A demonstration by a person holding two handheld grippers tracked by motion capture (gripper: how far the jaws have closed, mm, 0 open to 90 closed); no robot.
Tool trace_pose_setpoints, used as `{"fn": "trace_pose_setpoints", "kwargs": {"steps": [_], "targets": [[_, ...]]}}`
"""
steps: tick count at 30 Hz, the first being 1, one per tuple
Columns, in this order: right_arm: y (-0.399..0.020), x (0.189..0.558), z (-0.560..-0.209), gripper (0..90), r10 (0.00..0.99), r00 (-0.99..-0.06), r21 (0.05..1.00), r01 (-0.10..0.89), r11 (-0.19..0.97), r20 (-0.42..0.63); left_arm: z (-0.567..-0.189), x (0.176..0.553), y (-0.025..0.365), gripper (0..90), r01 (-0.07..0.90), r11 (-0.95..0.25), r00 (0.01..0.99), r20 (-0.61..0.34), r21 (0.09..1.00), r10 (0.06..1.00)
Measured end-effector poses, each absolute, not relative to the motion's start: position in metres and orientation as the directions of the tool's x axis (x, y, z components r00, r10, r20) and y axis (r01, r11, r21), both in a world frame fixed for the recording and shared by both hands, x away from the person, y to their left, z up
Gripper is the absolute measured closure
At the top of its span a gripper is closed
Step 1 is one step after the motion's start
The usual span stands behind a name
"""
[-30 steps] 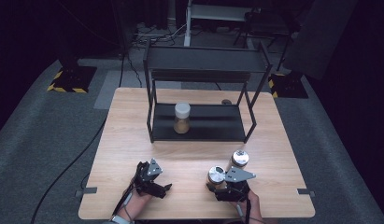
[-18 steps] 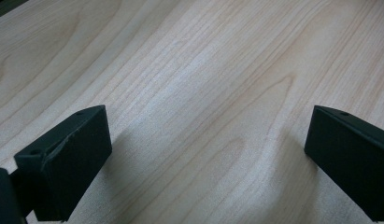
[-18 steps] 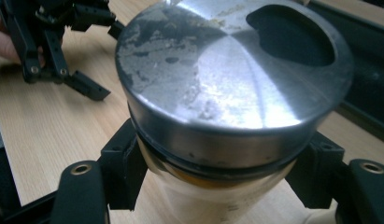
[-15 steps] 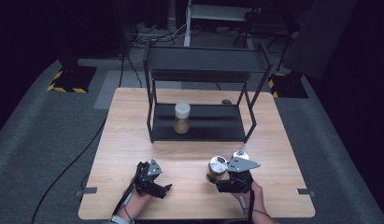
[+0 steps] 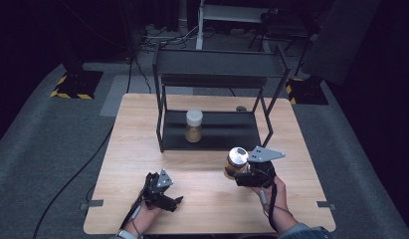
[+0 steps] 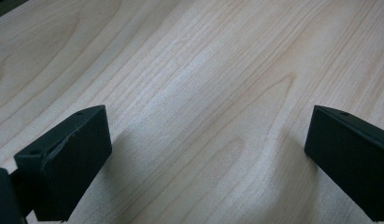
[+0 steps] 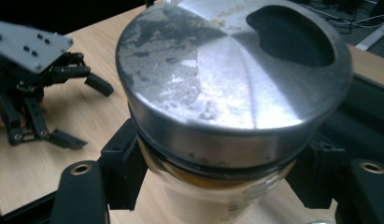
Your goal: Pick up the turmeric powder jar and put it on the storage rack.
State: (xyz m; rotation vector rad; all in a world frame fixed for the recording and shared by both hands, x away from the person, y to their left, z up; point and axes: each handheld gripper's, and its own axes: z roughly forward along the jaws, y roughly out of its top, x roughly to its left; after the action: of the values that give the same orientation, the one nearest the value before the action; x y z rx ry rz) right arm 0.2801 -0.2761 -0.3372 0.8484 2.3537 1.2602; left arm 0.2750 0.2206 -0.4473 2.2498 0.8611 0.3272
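The right gripper (image 5: 240, 172), fingers clamped on the metal-lidded jar (image 5: 236, 162), now holds it higher off the table (image 5: 142, 129); left gripper (image 5: 173, 201) stays put, fingers open

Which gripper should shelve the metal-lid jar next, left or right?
Right. The right gripper is shut on the metal-lid jar, just in front of the black shelf. The left gripper sits open and empty near the table's front edge.
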Motion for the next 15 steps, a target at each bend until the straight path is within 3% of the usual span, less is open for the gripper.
{"fn": "trace_pose_setpoints", "kwargs": {"steps": [15], "targets": [[-0.273,0.325,-0.305,31.1,0.682,-0.731,0.837,0.363,0.408,-0.016,-0.447,0.275,0.220,0.2,0.489,-0.537,0.747,-0.012,0.687,0.665]]}}
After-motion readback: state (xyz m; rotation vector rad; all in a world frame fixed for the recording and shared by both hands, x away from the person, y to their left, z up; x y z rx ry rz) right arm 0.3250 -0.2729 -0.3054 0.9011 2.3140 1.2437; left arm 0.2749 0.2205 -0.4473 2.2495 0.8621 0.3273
